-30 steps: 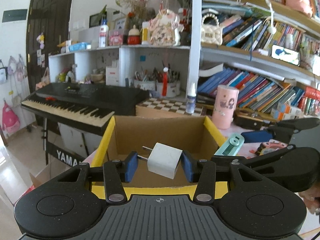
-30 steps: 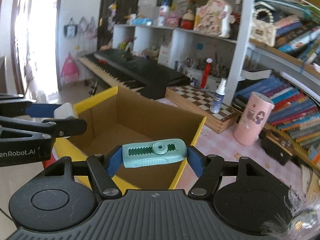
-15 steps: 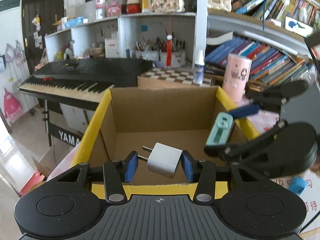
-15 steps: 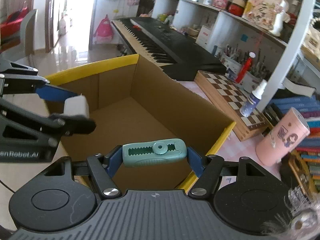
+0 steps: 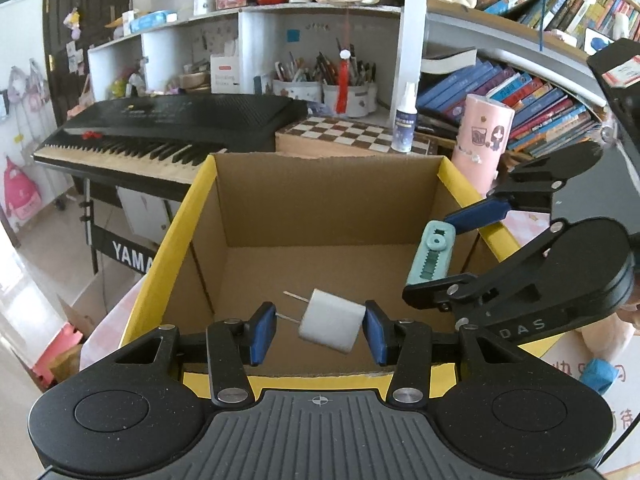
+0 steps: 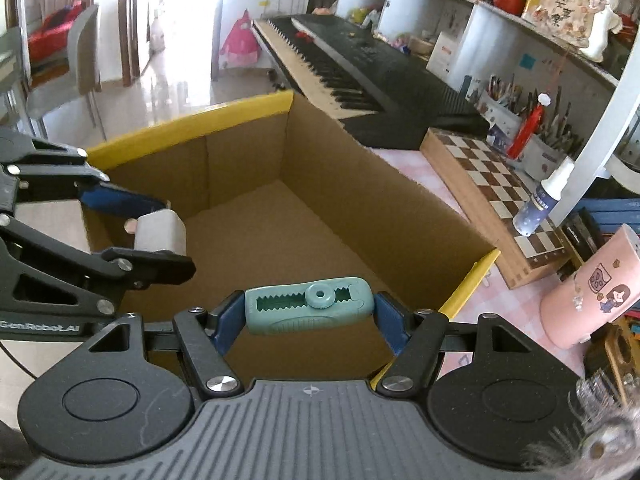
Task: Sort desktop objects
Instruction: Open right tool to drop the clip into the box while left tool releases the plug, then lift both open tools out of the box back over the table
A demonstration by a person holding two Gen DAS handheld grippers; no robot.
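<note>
**Charger plug and teal cutter poised over the carton**

The charger plug (image 5: 331, 326), a white cube with two metal prongs pointing left, sits between the blue pads of the left hand-held gripper (image 5: 320, 332), just above the near edge of the open cardboard box (image 5: 320, 200). The left pad stands clear of the body beside the prongs, so the jaws look parted and the plug seems about to drop. The right hand-held gripper (image 6: 310, 314) is clamped end to end on the teal cutter (image 6: 310, 310), held level over the box's near right rim.

Risks, as I judge them: the plug hangs close to the near wall and could clip the yellow flap and tumble onto the desk; the cutter sits near the rim, so an early release might land it outside.

The left view shows the prongs and the pad gap; the right view hides both, showing only the plug's side (image 6: 160, 232), but reveals the bare box floor.
</note>
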